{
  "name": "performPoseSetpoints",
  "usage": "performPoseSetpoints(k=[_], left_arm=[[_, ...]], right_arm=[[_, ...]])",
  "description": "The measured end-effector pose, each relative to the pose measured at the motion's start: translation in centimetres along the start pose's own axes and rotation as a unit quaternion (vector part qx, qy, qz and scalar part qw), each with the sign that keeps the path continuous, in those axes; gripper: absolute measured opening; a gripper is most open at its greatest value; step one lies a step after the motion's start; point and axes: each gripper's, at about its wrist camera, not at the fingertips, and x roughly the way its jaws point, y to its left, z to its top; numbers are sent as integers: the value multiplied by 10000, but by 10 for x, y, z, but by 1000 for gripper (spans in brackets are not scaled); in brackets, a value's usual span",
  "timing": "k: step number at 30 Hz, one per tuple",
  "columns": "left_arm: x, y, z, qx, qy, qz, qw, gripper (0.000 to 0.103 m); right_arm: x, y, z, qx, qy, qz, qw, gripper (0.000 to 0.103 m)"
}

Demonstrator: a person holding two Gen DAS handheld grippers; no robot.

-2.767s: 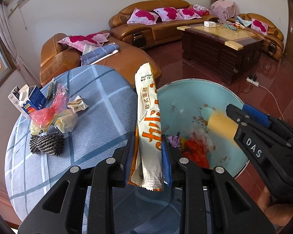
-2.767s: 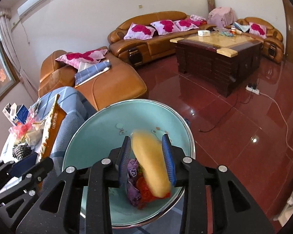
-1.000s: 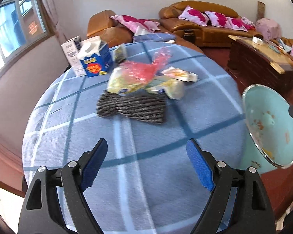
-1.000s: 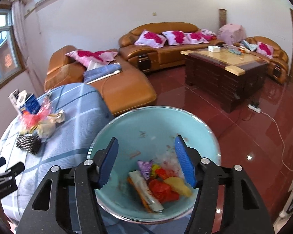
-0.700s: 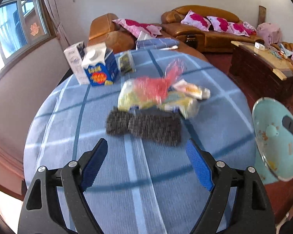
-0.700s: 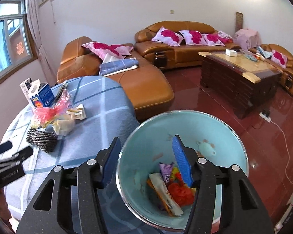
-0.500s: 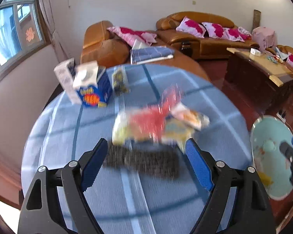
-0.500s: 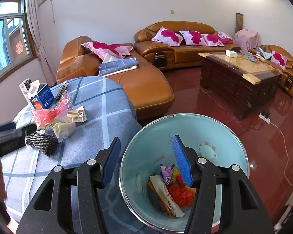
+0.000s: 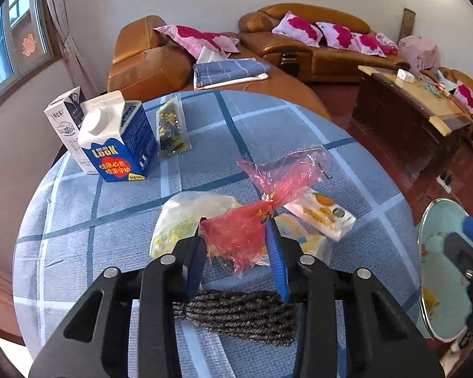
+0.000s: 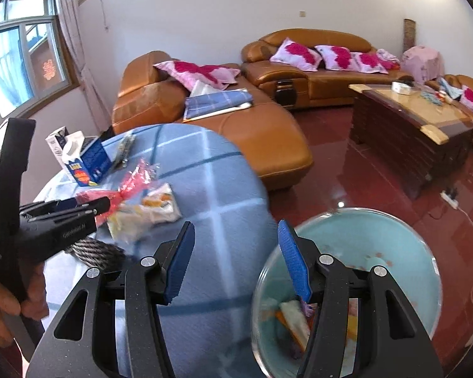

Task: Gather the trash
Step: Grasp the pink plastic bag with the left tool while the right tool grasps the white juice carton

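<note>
**Trash on the desk: red wrapper in the left fingers**

Trash is what you are after, and the nearest piece, a red cellophane wrapper point(image 9: 236, 236), sits between the pads of your left gripper point(image 9: 238, 261). Its fingers have just been closing and now pinch the wrapper's lower half, while the twisted neck and upper flare stand free above. That hold makes sense: the crinkled body gives more to bite on than the thin knot.

Just under that gripper lies one dark woven bundle point(image 9: 236, 315), untouched. Your right gripper point(image 10: 236, 258) hangs over the desk's point(image 9: 78, 252) edge with its fingers apart and nothing between them, beside the pale blue bin point(image 10: 394, 236), which stands off the desk's edge, likely so that you can drop pieces in with a short swing. Several wrappers already lie in its bottom; I cannot count them through the blur.

Touching the red wrapper are a yellowish plastic bag point(image 9: 186, 217) and one orange-printed sachet point(image 9: 321, 214). Further back stand two cartons, the blue milk carton point(image 9: 116, 145) and a white one point(image 9: 66, 119) behind it, with one small dark packet point(image 9: 172, 129) beside them.
</note>
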Motion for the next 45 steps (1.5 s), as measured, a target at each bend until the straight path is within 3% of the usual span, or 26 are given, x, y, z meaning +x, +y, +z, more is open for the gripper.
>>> performPoseSetpoints(k=[2, 7, 12, 17, 21, 24, 25, 28, 45], left_arm=[[-8, 6, 1, -52, -56, -57, 10000, 28], [-39, 34, 4, -339, -371, -27, 9987, 28], [-60, 71, -4, -697, -531, 247, 9958, 28], [-60, 105, -20, -1006, -429, 630, 9920, 28], [-56, 132, -35, -1297, -301, 797, 9879, 28], [-53, 142, -44, -1441, -205, 837, 9858, 28], [-52, 145, -47, -1491, -163, 842, 9851, 28], [-52, 146, -51, -1549, -138, 844, 9842, 28], [-92, 117, -62, -1440, -524, 826, 9847, 28]], right_arm=[[9, 9, 4, -50, 46, 100, 9999, 56], [28, 32, 9, -233, 165, 304, 9991, 56], [49, 51, 14, -351, 284, 484, 9978, 56], [83, 60, 19, -337, 620, 561, 9959, 55], [105, 56, 17, -152, 955, 619, 9934, 45], [112, 51, 18, 25, 1095, 853, 9903, 29], [112, 52, 18, 23, 1126, 924, 9893, 20], [109, 57, 18, -100, 1122, 985, 9887, 7], [16, 36, 19, -15, 148, 701, 9974, 5]])
